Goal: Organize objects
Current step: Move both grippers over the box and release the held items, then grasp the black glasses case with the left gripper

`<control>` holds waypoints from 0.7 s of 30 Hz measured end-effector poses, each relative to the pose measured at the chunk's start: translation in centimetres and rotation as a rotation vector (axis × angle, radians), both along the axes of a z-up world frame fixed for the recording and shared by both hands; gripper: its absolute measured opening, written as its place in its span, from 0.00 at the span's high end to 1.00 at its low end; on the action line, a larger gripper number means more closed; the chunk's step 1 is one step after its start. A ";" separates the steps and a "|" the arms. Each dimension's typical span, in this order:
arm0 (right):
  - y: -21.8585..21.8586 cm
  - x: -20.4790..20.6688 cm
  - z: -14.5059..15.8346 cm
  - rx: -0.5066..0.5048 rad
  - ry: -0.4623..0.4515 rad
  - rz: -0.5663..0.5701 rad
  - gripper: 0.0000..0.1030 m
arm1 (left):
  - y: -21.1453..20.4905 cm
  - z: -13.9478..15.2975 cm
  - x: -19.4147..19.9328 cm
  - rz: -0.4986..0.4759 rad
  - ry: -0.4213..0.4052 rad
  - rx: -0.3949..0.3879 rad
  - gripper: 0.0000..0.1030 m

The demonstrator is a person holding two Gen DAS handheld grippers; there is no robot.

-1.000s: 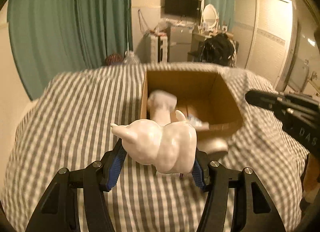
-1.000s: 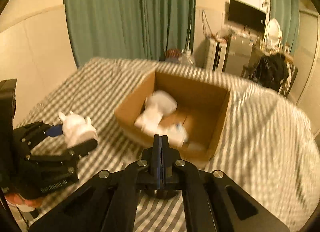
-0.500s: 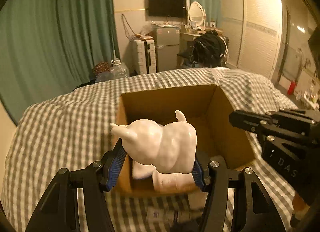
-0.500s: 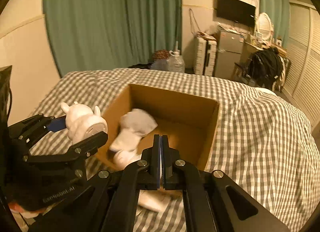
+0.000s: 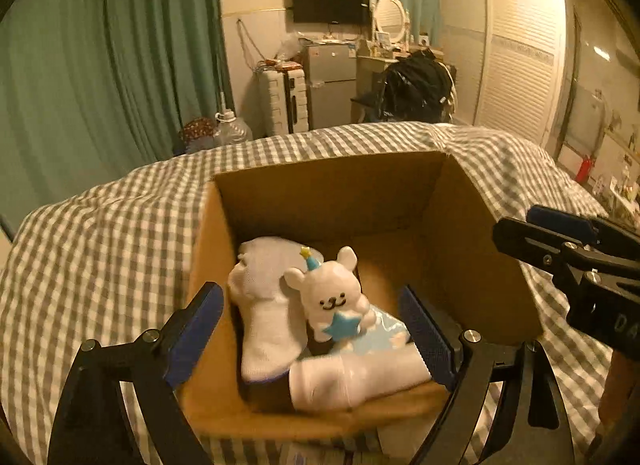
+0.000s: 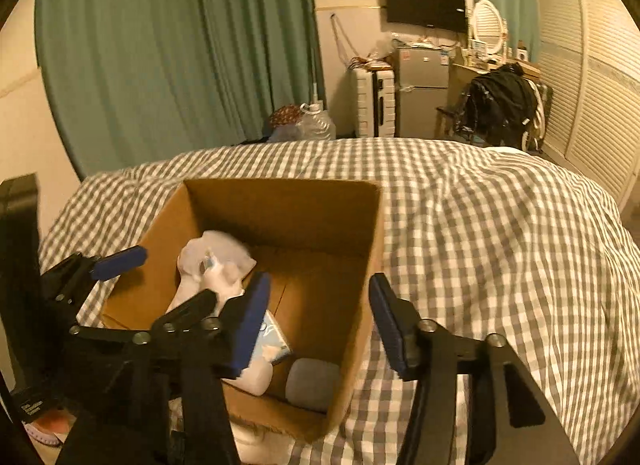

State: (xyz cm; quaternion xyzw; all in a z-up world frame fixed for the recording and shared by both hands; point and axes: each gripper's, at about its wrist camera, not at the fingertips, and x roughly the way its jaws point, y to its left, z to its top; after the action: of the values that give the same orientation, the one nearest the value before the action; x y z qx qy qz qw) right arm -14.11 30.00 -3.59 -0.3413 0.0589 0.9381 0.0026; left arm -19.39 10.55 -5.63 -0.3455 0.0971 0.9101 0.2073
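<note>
From the left wrist view, the left claw hangs spread wide over the near edge of the cardboard box, gripping nothing. The bear figurine sits inside the box at lower centre of the frame, between the two blue pads and slightly beyond them, upright, face turned toward the camera, leaning against the white socks. It looks glossy and hard, like glazed ceramic or vinyl, with a small blue hat and a blue star at its chest; the socks are soft knit, one lying lengthwise away from the camera, another crosswise along the near wall. A pale blue packet lies under the bear. The right claw enters at the right edge.

From the right wrist view, the right claw is also parted and empty, straddling the box's right wall (one finger inside, one over the checked bedspread). The figurine shows only as a blurred white shape at centre left, nearer the left claw. A grey rounded object rests in the box's near corner.
</note>
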 end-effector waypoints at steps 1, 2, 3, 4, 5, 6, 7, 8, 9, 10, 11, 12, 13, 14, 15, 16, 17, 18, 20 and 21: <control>0.2 0.5 0.2 -0.007 0.003 -0.009 0.48 | -0.5 0.4 0.6 0.014 -0.001 0.010 0.11; 0.3 1.0 0.5 -0.011 0.005 -0.015 0.48 | -1.0 0.8 1.1 0.028 0.000 0.015 0.10; 0.3 1.6 0.7 -0.014 0.007 -0.018 0.48 | -1.5 1.2 1.7 0.045 0.003 0.017 0.10; 0.4 2.2 1.1 -0.013 0.011 -0.019 0.48 | -2.1 1.7 2.5 0.061 0.011 0.021 0.10; 0.3 2.9 1.5 -0.007 0.016 -0.015 0.47 | -2.5 2.1 3.1 0.073 0.017 0.025 0.10; 0.2 3.6 1.8 0.002 0.021 -0.014 0.47 | -2.9 2.5 3.8 0.078 0.022 0.029 0.10; 0.0 4.7 2.3 0.015 0.028 -0.016 0.46 | -3.2 2.9 4.6 0.081 0.028 0.035 0.10; -0.1 5.4 2.6 0.021 0.032 -0.015 0.44 | -3.5 3.3 5.3 0.086 0.033 0.039 0.10; -0.2 6.2 3.0 0.024 0.036 -0.014 0.42 | -3.8 3.7 6.2 0.092 0.038 0.045 0.10; -0.3 6.9 3.3 0.026 0.039 -0.014 0.41 | -4.0 3.9 6.7 0.092 0.042 0.052 0.10; -0.4 7.5 3.7 0.030 0.040 -0.015 0.41 | -4.2 4.2 7.4 0.093 0.044 0.062 0.10; -0.6 8.1 4.1 0.038 0.041 -0.017 0.40 | -4.4 4.3 8.2 0.095 0.042 0.074 0.10; -0.7 8.6 4.3 0.045 0.042 -0.019 0.40 | -4.5 4.3 8.7 0.095 0.038 0.079 0.10; -0.9 9.1 4.6 0.051 0.043 -0.020 0.39 | -4.6 4.2 9.1 0.095 0.033 0.083 0.10; -1.1 9.5 4.7 0.053 0.044 -0.019 0.38 | -4.8 3.8 9.7 0.098 0.029 0.084 0.10; -1.2 10.0 4.8 0.054 0.047 -0.019 0.37 | -4.9 3.4 10.3 0.100 0.023 0.084 0.10; -1.3 10.4 4.8 0.054 0.048 -0.019 0.36 | -4.9 2.8 10.7 0.101 0.015 0.082 0.10; -1.5 10.7 4.6 0.057 0.047 -0.018 0.36 | -4.8 2.3 10.9 0.102 0.006 0.078 0.10; -1.9 11.0 3.9 0.070 0.036 -0.023 0.36 | -4.6 0.8 11.5 0.094 -0.020 0.072 0.10; -2.0 11.1 3.4 0.075 0.029 -0.023 0.35 | -4.5 0.2 11.7 0.092 -0.029 0.067 0.10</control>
State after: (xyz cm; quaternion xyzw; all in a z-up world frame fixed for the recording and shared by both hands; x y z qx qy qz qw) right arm -3.06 27.97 -0.18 -0.3267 0.0278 0.9444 0.0254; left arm -7.67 6.01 -5.46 -0.3554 0.0474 0.9163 0.1782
